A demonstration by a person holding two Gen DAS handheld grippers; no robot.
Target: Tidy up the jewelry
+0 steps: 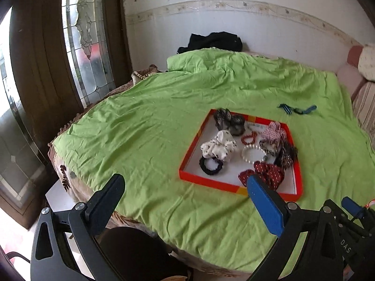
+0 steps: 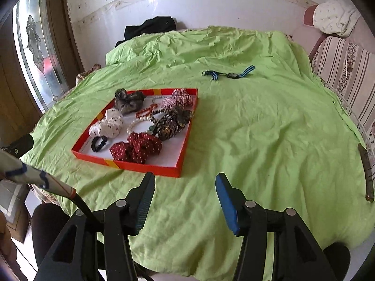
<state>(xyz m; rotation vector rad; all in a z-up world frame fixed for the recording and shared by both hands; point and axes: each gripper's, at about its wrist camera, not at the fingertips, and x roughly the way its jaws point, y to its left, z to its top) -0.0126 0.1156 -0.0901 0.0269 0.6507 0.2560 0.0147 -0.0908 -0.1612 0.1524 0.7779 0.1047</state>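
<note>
Right wrist view: both the right hand-held gripper (image 2: 185, 190) and left hand-held gripper (image 1: 186, 188) gape empty. Striped watch (image 2: 228, 73) lies upper centre on the bed (image 2: 257, 128), beyond the orange tray (image 2: 150, 169); light, floppy strap, best pinched at its stiff face.

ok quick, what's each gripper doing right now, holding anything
Left gripper: open wide, holding nothing, above the green sheet.
Right gripper: open, holding nothing, near the red tray.

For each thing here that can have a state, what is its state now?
Left gripper: open, empty.
Right gripper: open, empty.
Red tray: lidless, holding scrunchies and bracelets.
Pearl bracelet: inside the tray.
Striped-strap watch: unbuckled, flat on the green sheet, outside the tray.
</note>
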